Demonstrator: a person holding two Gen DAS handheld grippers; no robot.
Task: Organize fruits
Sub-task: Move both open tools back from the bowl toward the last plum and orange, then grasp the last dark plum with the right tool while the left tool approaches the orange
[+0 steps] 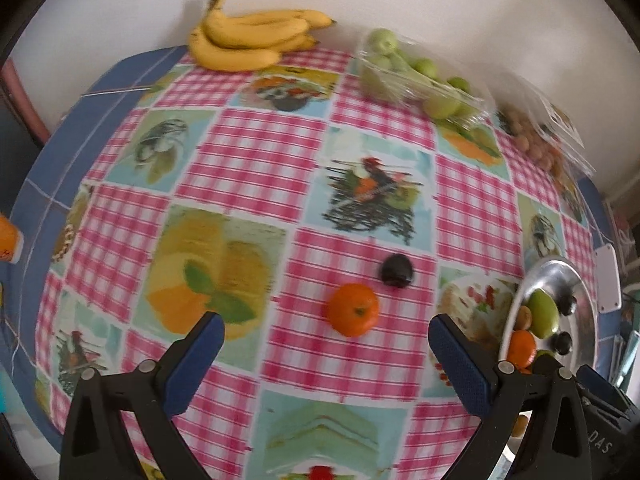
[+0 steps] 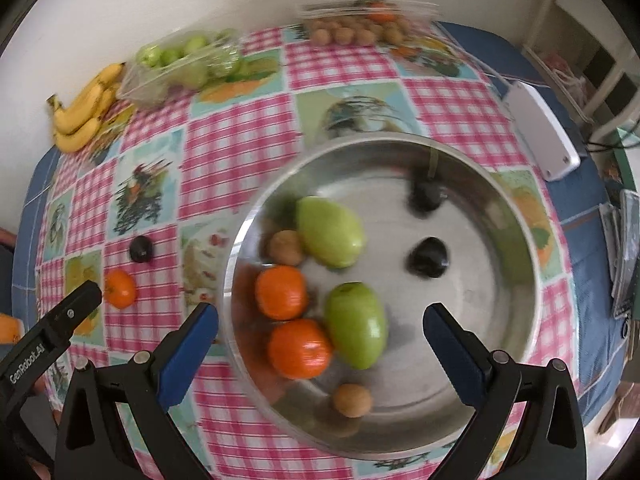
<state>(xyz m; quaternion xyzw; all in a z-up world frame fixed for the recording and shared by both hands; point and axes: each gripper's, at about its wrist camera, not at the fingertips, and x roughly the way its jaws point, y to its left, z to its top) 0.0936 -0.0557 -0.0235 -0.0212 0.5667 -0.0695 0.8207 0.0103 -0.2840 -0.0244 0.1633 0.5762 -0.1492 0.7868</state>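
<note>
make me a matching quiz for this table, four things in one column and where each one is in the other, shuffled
Things:
1. bananas
2. loose orange
3. green mangoes
4. white box

Places:
A. inside the metal bowl
B. on the blue cloth edge, right of the bowl
C. at the far edge, by the wall
D. on the pink check, beside a dark fruit

Pairs: 1-C, 2-D, 3-A, 4-B

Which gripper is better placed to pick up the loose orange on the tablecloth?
Left. The left gripper is open with the orange straight ahead between its fingers; the right gripper hangs open over the bowl.
</note>
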